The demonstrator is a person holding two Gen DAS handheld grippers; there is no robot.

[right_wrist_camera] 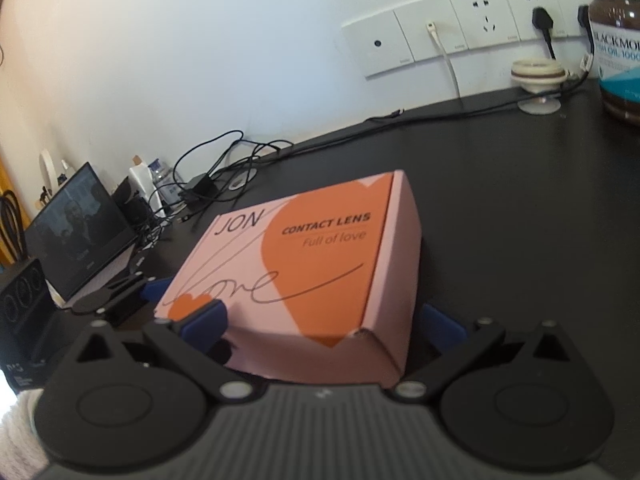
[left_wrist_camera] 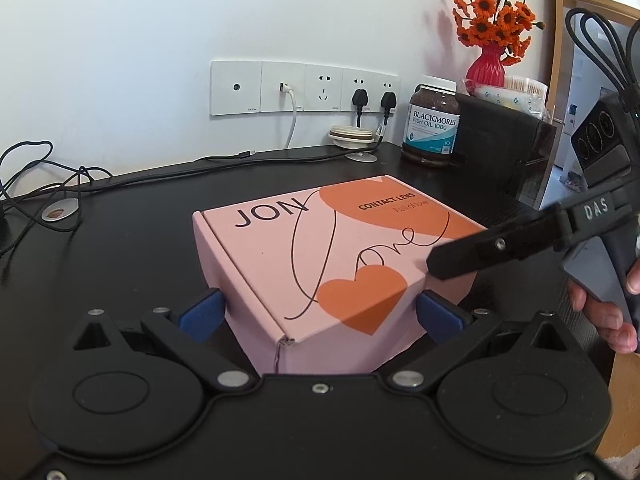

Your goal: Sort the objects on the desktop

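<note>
The pink contact-lens box lies on the black desk in front of the wall sockets, with the left gripper and right gripper both spread wide around its corners, neither clamping it.

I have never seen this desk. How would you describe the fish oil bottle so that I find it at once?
Start at the white socket strip on the wall above the black desk. Follow it to its right end, where two black plugs sit. Just right of them stands the fish oil bottle: a dark brown jar with a white lid and a blue-and-white label, left of the red vase with orange flowers.
</note>
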